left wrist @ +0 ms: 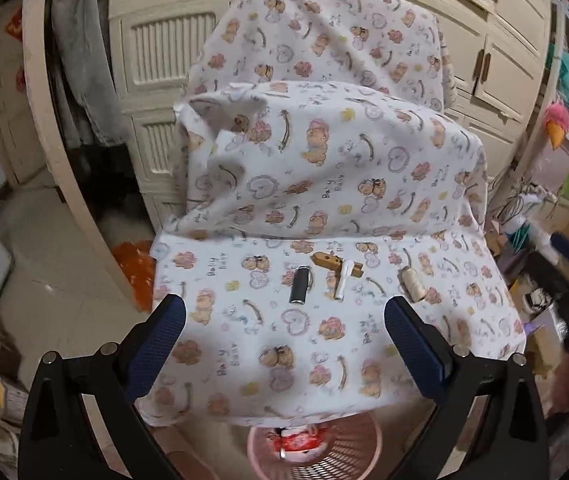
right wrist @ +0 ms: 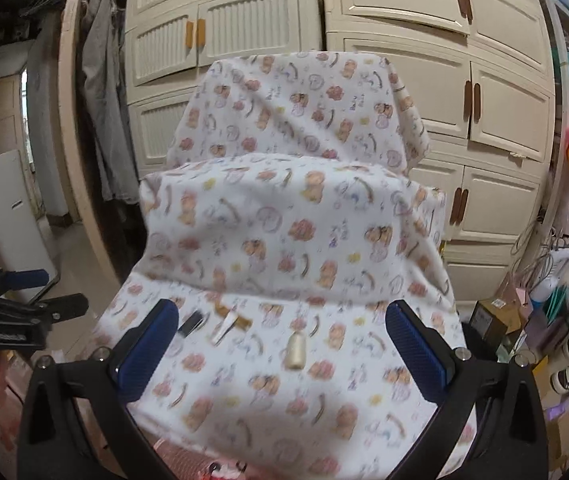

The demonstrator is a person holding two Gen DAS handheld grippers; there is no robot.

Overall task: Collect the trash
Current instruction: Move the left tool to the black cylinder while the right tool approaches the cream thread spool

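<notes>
Trash remains uncollected: a black cylinder (left wrist: 299,285), wooden clip (left wrist: 336,265), white piece (left wrist: 342,283) and thread spool (left wrist: 411,283) lie on the cloth-covered surface (left wrist: 244,344); the pink basket (left wrist: 336,452) below holds one wrapper. Both grippers' jaws gape, empty.

The only readable words were printed on the bear-patterned cloth (left wrist: 324,184): "Baby Bear" stood in small slanted letters, repeated across the fabric, once ahead of the left jaws on the draped upper fold and again between them on the flat part. In the right wrist view the same print was too blurred to read.
</notes>
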